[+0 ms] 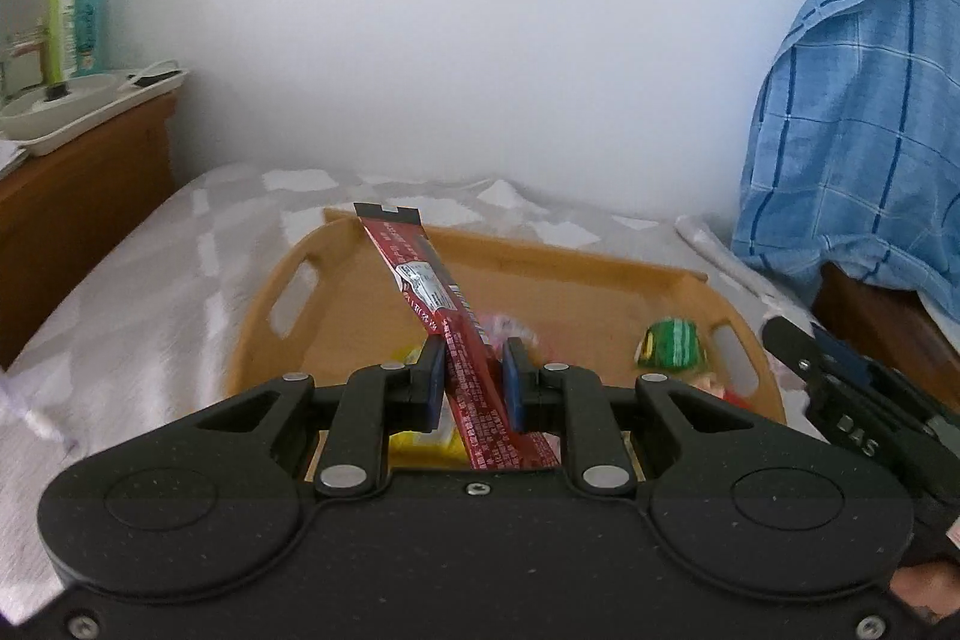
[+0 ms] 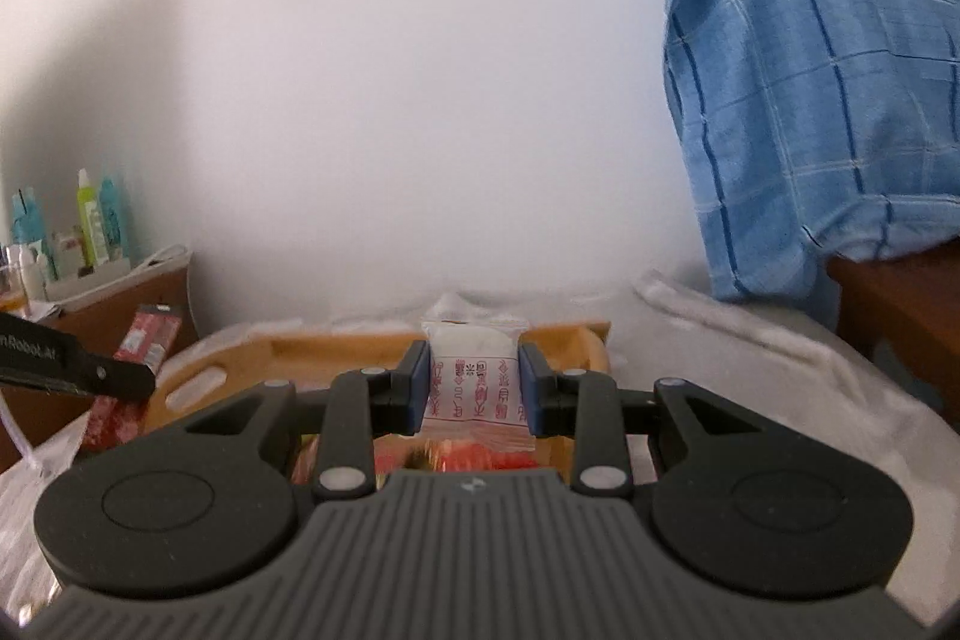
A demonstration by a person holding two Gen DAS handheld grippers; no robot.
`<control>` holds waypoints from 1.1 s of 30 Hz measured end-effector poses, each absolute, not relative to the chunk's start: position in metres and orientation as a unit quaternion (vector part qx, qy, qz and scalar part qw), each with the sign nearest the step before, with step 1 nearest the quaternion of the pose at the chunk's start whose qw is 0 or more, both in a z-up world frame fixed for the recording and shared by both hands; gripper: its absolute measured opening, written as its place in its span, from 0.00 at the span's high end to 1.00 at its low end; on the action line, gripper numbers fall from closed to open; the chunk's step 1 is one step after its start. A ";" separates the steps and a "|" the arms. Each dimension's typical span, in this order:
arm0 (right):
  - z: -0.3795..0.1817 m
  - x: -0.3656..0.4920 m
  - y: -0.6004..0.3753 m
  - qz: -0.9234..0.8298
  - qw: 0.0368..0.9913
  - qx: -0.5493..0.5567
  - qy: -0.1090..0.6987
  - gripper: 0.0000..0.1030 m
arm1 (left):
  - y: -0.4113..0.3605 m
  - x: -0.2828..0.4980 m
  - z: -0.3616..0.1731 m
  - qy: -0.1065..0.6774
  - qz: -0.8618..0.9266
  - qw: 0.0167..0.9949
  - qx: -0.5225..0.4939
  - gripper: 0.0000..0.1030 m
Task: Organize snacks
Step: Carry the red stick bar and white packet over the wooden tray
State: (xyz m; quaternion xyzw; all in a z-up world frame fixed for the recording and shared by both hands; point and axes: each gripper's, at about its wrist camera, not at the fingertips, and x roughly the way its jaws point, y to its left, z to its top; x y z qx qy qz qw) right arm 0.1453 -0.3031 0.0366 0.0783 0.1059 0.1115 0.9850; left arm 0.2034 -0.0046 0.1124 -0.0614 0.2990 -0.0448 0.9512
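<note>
"What is behind everything?"

"A plain white wall (image 1: 456, 40). Soft light falls on it, and it is darker near the left corner."

"What is on the left?"

"A brown wooden cabinet (image 1: 78, 208) by the wall. A white tray (image 1: 90, 112) sits on top, with a green bottle (image 1: 60, 16) and a teal bottle (image 1: 90, 22) standing behind it."

"And on the right?"

"A blue checked cloth (image 2: 810, 88) hangs down over dark brown wooden furniture (image 2: 894, 304)."

"What is down low?"

"A bed with a pale grey and white patterned blanket (image 1: 150, 280). It runs back to the wall, between the cabinet and the blue cloth."
</note>
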 end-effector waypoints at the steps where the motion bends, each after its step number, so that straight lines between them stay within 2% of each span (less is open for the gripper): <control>1: 0.037 0.155 -0.303 0.112 0.984 0.082 0.108 0.65 | -0.008 0.212 0.112 0.301 -0.047 0.950 -0.063 0.82; 15: 0.027 0.264 -0.313 0.085 0.974 0.119 0.170 0.65 | -0.067 0.326 0.087 0.329 -0.077 0.940 -0.042 0.82; 21: 0.021 0.281 -0.324 0.069 0.965 0.149 0.203 0.65 | -0.087 0.342 0.068 0.342 -0.076 0.936 -0.024 0.82; 33: 0.015 0.287 -0.314 0.077 0.962 0.137 0.225 0.65 | -0.096 0.351 0.047 0.361 -0.070 0.930 -0.007 0.82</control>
